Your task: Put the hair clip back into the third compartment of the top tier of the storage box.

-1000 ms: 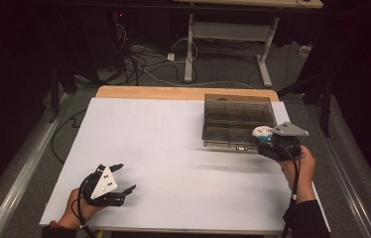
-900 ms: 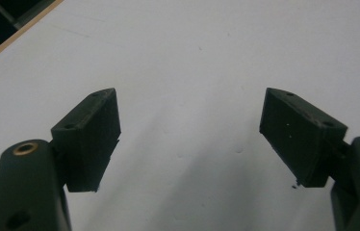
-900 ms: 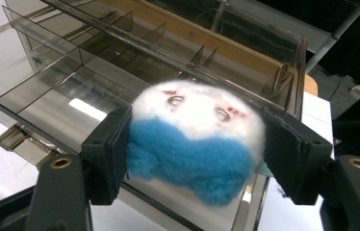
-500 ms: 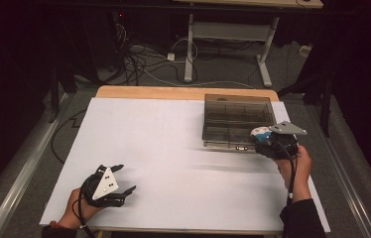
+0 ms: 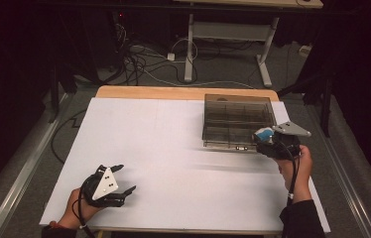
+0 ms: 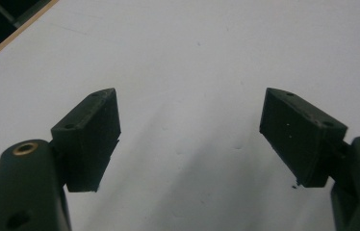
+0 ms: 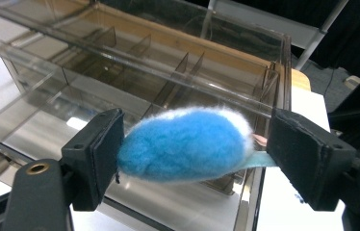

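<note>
A fluffy blue ball point(image 7: 183, 144) with a white fringe sits between the jaws of my right gripper point(image 7: 196, 124), which is shut on it. In the high view that gripper point(image 5: 268, 139) hovers at the front right corner of a clear plastic compartment box point(image 5: 238, 116), with the blue ball point(image 5: 264, 133) just above the box's near edge. In the right gripper view the box point(image 7: 168, 62) has several divided compartments. My left gripper point(image 5: 127, 178) rests near the table's front left, open, and its jaws point(image 6: 191, 96) hold nothing over the white surface.
The white table top point(image 5: 173, 139) has a wooden strip point(image 5: 173, 92) along its far edge. Beyond it are floor cables point(image 5: 139, 59) and a metal table frame point(image 5: 233, 29). A metal rail point(image 5: 25, 163) runs along the left side.
My right gripper has shifted slightly left with the blue ball in it. The left gripper has stayed in place.
</note>
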`<state>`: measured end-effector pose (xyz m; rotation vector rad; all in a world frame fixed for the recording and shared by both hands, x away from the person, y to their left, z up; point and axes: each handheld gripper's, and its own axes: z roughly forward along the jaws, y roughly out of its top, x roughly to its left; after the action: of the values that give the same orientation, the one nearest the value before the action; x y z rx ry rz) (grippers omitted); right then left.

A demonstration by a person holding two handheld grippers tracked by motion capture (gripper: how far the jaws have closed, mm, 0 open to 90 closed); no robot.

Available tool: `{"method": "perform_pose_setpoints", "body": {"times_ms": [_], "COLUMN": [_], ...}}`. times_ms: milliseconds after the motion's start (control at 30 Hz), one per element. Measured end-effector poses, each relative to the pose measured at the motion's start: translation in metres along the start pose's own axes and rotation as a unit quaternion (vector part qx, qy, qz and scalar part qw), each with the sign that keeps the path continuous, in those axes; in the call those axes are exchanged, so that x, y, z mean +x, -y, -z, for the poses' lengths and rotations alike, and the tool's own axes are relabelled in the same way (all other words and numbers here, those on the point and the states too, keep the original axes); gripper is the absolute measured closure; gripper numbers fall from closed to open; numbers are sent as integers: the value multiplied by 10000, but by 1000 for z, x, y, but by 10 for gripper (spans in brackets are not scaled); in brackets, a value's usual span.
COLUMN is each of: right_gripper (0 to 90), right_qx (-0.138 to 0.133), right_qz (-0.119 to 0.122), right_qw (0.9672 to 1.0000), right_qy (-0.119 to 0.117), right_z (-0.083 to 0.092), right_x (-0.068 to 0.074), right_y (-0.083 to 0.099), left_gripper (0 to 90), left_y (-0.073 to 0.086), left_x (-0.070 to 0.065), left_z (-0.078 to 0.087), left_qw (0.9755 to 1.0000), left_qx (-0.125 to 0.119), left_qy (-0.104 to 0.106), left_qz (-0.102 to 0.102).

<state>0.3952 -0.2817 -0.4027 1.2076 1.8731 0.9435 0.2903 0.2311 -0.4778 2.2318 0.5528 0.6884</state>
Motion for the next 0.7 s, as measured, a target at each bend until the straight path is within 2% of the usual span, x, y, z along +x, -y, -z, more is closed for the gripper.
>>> {"method": "perform_pose_setpoints", "body": {"times_ms": [133, 200, 333, 467, 533, 700], "right_gripper": [244, 289, 307, 320, 320, 354], "right_qx": [-191, -324, -191, -47, -91, -400], "right_qz": [-131, -211, -64, 53, 63, 12], "right_qw": [9996, 9992, 9998, 10000, 9999, 9992], "right_qy": [133, 108, -32, -49, -48, 40], "right_z": [5, 9, 6, 1, 2, 14], "right_x": [-3, -4, 0, 3, 2, -1], "right_y": [0, 0, 0, 2, 2, 0], "left_gripper": [212, 212, 212, 212, 212, 212], "left_y": [0, 0, 0, 0, 1, 0], "left_x": [0, 0, 0, 0, 0, 0], "left_z": [0, 0, 0, 0, 0, 0], "left_qw": [10000, 10000, 10000, 10000, 10000, 10000], "left_qx": [1, 6, 10, -2, 2, 4], "left_qy": [0, 1, 11, 9, 4, 12], "left_qz": [0, -4, -3, -16, -6, -25]}}
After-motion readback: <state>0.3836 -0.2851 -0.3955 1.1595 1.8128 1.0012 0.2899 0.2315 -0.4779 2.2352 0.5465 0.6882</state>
